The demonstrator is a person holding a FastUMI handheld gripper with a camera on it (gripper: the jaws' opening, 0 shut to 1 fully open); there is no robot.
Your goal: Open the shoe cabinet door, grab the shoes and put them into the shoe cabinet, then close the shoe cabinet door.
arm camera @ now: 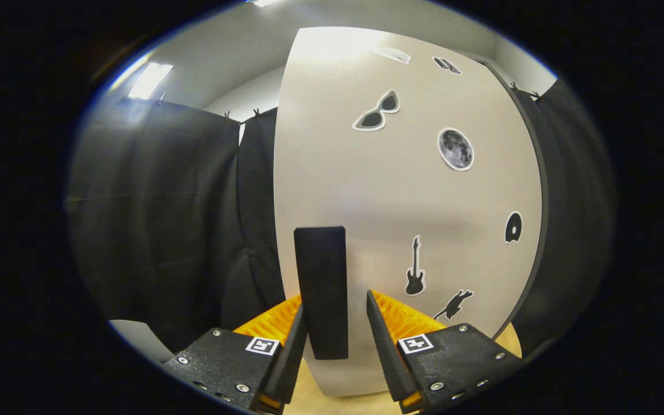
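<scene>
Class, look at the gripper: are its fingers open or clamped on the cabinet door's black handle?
Open. The gripper straddles the handle on the door, with a gap at the right finger.

The tongs point(335, 323) stand parted on either side of the upright black block-shaped handle point(321, 291) of the pale matte shoe cabinet door point(366, 190), the handle sitting between the two fingers with a sliver of gap on each side, so neither finger clearly presses on it. Black-and-white stickers dot the door beyond the handle: sunglasses point(376, 110), a round moon point(456, 149), an electric guitar point(415, 268) and a small leaping animal point(453, 304). Below the door lies a strip of light wooden tabletop point(314, 397), and dark cloth point(153, 219) hangs beside the door.
</scene>
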